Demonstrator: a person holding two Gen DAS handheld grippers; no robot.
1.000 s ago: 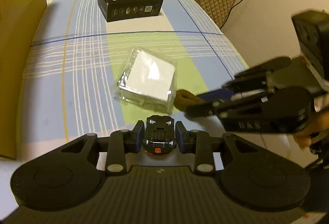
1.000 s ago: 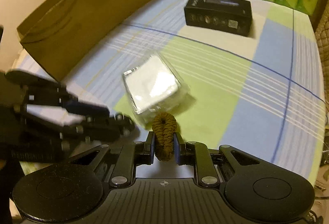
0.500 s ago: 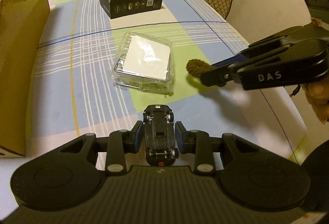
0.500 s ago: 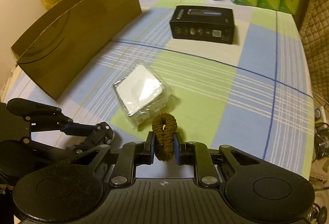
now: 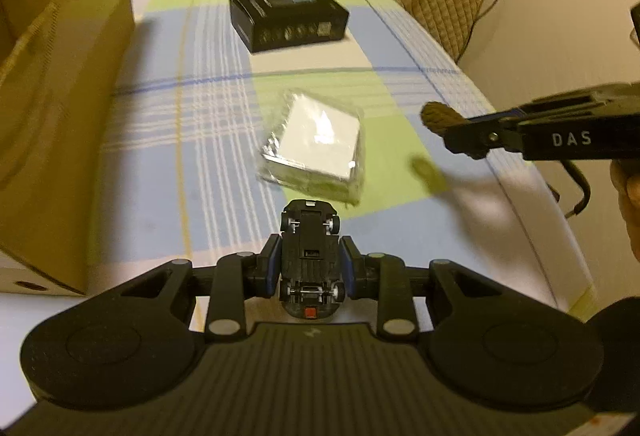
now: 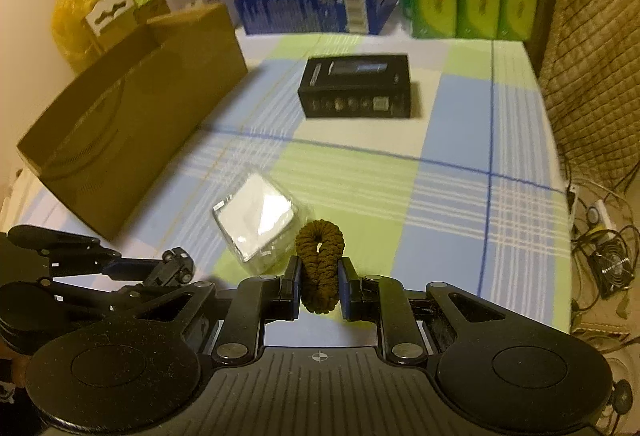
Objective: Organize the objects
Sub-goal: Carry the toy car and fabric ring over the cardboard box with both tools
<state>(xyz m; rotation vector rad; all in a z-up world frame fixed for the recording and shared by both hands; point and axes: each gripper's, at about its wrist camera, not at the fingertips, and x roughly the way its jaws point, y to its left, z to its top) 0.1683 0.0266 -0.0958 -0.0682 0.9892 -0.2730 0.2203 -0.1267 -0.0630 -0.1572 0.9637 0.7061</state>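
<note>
toy car point(image 5: 310, 256), "das"-marked hand-held gripper point(image 5: 464, 140)

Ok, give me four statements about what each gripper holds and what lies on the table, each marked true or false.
1. The left gripper holds a toy car wheels-up. True.
2. The right gripper is empty. False: its jaws clamp a brown hair scrunchie.
3. The black box sits inside the cardboard box. False: it lies on the checked tablecloth.
4. A clear-wrapped white packet lies between the grippers and the black box. True.
</note>
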